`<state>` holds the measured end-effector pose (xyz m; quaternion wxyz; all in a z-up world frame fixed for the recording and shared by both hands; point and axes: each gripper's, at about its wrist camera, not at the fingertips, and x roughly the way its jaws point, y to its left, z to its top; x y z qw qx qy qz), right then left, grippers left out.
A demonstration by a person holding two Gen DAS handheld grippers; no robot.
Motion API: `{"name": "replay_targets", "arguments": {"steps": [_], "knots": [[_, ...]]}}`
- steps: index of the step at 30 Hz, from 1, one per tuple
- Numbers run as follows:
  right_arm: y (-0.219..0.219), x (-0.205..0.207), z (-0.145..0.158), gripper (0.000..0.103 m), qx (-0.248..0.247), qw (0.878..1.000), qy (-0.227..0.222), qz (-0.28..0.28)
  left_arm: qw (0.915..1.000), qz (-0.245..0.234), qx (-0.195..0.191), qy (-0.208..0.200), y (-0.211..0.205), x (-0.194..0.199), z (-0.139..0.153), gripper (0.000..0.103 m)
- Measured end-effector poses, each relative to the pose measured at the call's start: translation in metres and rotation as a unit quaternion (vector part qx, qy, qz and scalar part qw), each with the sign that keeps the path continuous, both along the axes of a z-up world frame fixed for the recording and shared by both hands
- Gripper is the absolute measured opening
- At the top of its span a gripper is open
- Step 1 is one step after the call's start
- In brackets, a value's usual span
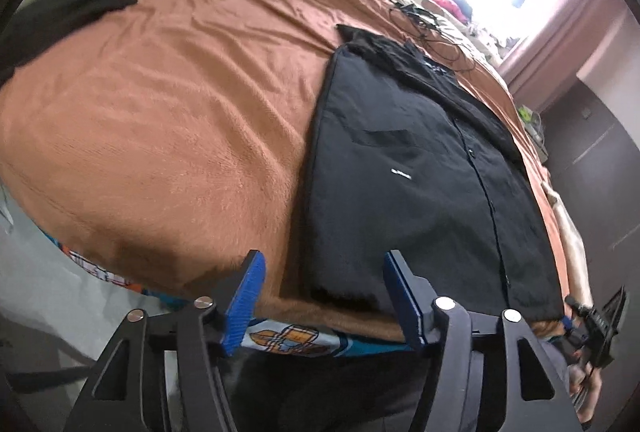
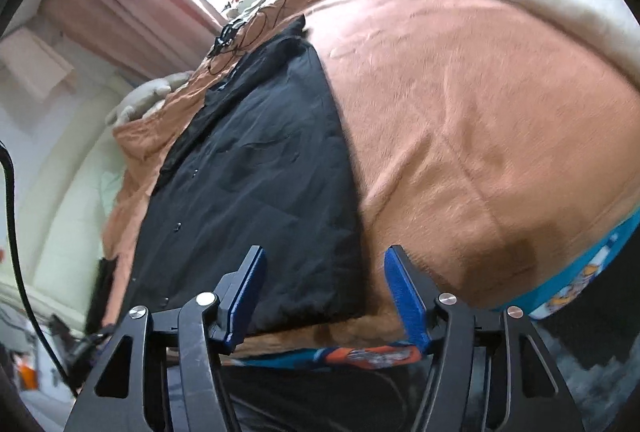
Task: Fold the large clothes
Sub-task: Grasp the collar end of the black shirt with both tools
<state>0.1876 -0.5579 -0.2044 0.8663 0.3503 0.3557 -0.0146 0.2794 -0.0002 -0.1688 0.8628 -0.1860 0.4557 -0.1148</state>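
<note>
Garment under test was a black button-front shirt (image 1: 420, 168) of thin woven cloth, lying flat on a brown fleece blanket (image 1: 168, 120), sides folded in, placket and chest pocket up. Left gripper (image 1: 324, 296) and right gripper (image 2: 324, 296) hovered at its near hem, blue-padded jaws parted, holding nothing.

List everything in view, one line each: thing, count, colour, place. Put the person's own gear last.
shirt: one, black, buttoned, flat on the blanket near the bed's near edge.
blanket: one, orange-brown, covering the bed.
second garment: one, black, far left on the blanket.
cable tangle: one, black, beyond the shirt's collar.
sheet: one, teal with cartoon print, under the blanket's near edge.
curtains: pink, by the window.
left gripper: one, black with blue pads, open, at the shirt's hem corner.
right gripper: one, same colours, open, at the other corner.
</note>
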Motion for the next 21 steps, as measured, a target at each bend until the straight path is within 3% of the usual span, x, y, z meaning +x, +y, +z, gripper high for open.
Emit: {"name": "replay_targets", "arguments": {"steps": [2, 3, 5, 8, 14, 17, 19, 21], "knots": [[0.0, 0.003, -0.008, 0.061, 0.027, 1.0, 0.0, 0.004, 0.9999, 0.008, -0.009, 0.01, 0.003, 0.007, -0.006, 0.057], [0.0, 0.003, -0.01, 0.06, 0.037, 0.999, -0.004, 0.005, 0.9996, 0.007, -0.022, 0.016, 0.004, 0.01, -0.01, 0.048], [0.001, 0.001, -0.013, 0.06, 0.063, 0.998, -0.015, 0.011, 0.9979, 0.006, -0.057, 0.031, 0.007, 0.015, -0.018, 0.042], [0.002, 0.001, -0.017, 0.06, 0.098, 0.995, -0.027, 0.018, 0.9959, 0.011, -0.082, 0.036, 0.01, 0.015, -0.022, 0.042], [0.006, 0.01, -0.022, 0.059, 0.118, 0.992, -0.033, 0.017, 0.9918, 0.01, -0.119, 0.046, 0.011, 0.019, -0.024, 0.042], [0.005, 0.016, -0.025, 0.045, 0.119, 0.993, -0.027, 0.007, 0.9914, 0.014, -0.123, 0.045, 0.007, 0.025, -0.027, 0.041], [0.001, 0.018, -0.029, 0.022, 0.124, 0.992, -0.024, -0.008, 0.9914, 0.023, -0.121, 0.045, 0.005, 0.027, -0.027, 0.041], [-0.003, 0.017, -0.032, 0.016, 0.136, 0.99, -0.022, -0.022, 0.9929, 0.028, -0.107, 0.046, 0.002, 0.026, -0.024, 0.035]]}}
